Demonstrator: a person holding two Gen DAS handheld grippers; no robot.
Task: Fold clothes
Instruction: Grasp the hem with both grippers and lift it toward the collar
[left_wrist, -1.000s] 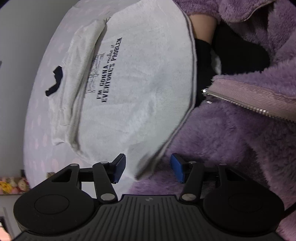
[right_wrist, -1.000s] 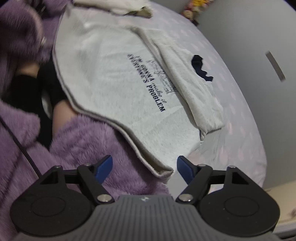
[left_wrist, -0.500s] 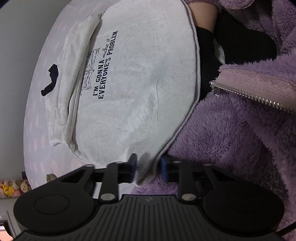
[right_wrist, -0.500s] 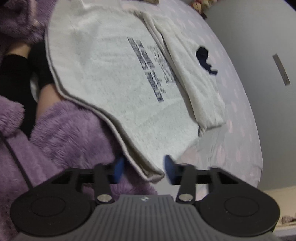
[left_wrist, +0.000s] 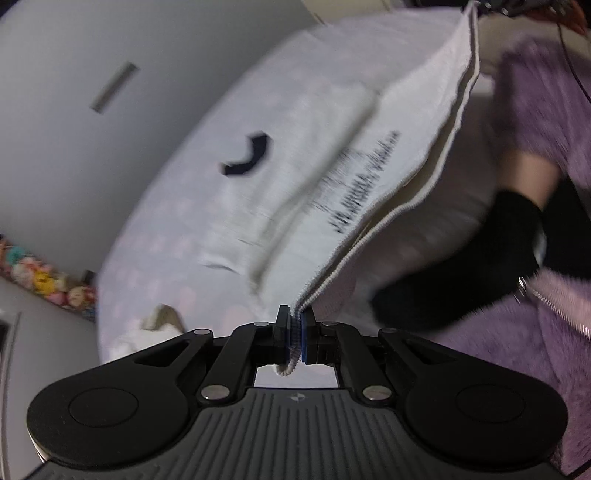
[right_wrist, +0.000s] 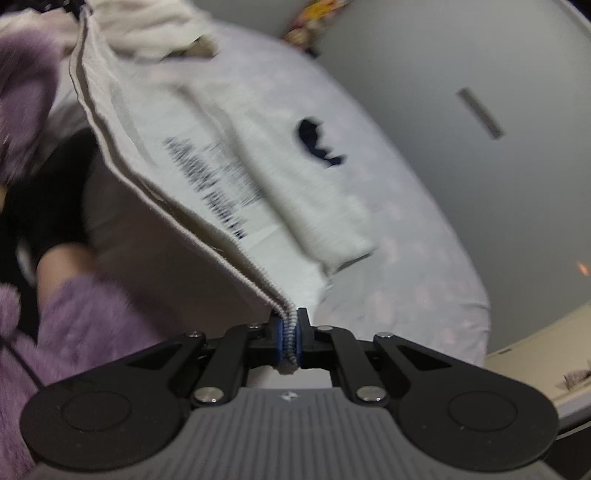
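I have both corners of the ribbed hem of the pale grey sweatshirt with black printed lettering (left_wrist: 332, 155). My left gripper (left_wrist: 294, 334) is clamped on one corner, and my right gripper (right_wrist: 289, 341) is pinching down on the other, its jaws closing the last bit with the ribbing between the pads. The hem is raised and taut between them; the rest of the sweatshirt lies on the lilac bed sheet with faint pink spots (left_wrist: 155, 258), its sleeves folded in.

My worry is the grip: only a narrow edge of ribbing sits in each gripper, so a sharp tug could pull it free. Uneven hands would skew the fold. The person's fluffy purple robe (left_wrist: 546, 140) sits close and could snag the hem.
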